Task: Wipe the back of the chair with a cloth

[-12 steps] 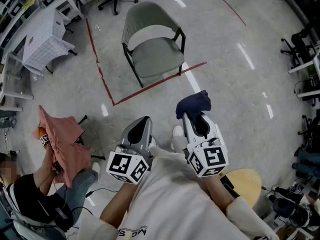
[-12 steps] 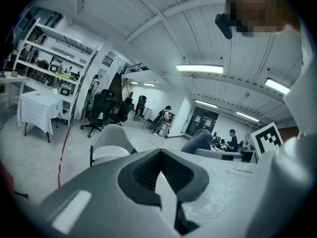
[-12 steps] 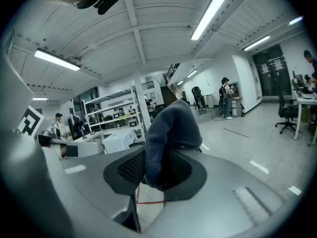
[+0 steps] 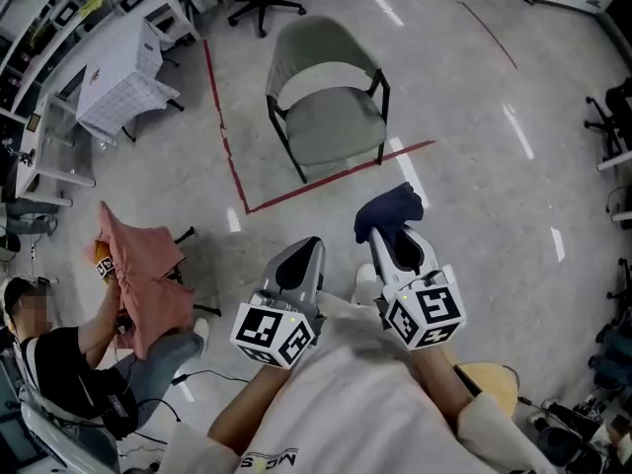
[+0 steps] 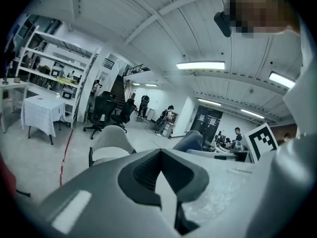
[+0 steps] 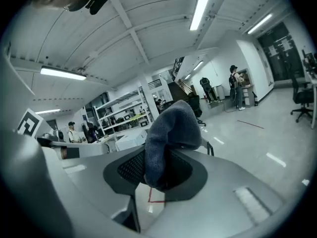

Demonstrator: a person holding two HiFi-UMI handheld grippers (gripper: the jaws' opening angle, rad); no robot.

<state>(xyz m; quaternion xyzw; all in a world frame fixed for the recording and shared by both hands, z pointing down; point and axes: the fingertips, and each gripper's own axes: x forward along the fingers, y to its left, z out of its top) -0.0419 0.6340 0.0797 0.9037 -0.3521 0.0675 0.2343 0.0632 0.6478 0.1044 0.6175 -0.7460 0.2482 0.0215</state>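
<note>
A grey chair with a curved backrest [image 4: 328,39] and black legs stands on the floor ahead, its seat [image 4: 332,126] facing me. It also shows in the left gripper view, where the chair [image 5: 110,142] is at mid left. My right gripper [image 4: 387,227] is shut on a dark blue cloth [image 4: 388,211], which bunches up out of the jaws; the cloth [image 6: 167,133] fills the middle of the right gripper view. My left gripper [image 4: 301,258] is shut with nothing in it, held beside the right one, well short of the chair.
Red tape lines [image 4: 296,196] mark the floor by the chair. A table with a white checked cover [image 4: 118,69] stands at upper left. A seated person holds a pink cloth [image 4: 143,275] at lower left. Black office chairs [image 4: 259,0] stand behind.
The view has shifted: the chair and floor lines sit a little further right and lower. Both grippers have moved slightly right and down, still side by side.
</note>
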